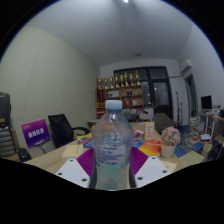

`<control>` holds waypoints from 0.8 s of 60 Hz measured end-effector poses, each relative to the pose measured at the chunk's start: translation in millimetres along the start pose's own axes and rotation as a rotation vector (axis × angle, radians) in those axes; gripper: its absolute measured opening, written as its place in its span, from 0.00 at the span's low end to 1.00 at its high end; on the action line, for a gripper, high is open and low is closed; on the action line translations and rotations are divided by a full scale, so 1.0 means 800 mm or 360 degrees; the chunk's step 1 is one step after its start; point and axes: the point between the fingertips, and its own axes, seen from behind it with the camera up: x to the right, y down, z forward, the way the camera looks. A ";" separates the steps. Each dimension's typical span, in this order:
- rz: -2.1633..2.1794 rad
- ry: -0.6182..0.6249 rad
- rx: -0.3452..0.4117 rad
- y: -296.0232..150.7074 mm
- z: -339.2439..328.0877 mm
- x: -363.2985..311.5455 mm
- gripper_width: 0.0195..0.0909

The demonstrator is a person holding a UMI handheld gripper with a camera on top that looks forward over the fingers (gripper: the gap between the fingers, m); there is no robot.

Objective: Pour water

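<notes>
Clear plastic water bottle with white cap (112, 145), upright at lower centre of frame, clamped mid-body between gripper (112, 172) pads. Probably heavy with water, thin-walled, slippery; best squeezed gently at the ribbed middle. Cluttered table (60, 152) behind.

We see pale walls (45, 75) and a white ceiling (110, 25); a shelf of bottles (125, 85) stands against the far wall. A black chair (62, 130) sits beside the cluttered table (65, 152); a purple sign (36, 131) stands nearby.
</notes>
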 end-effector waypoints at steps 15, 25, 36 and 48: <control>-0.0072 0.0002 -0.0106 0.067 0.026 0.028 0.37; -0.0225 0.0024 -0.0110 0.091 0.024 0.033 0.38; -0.0142 0.0035 -0.0087 0.089 0.023 0.038 0.52; -0.0151 0.0044 -0.0259 0.103 0.001 0.055 0.89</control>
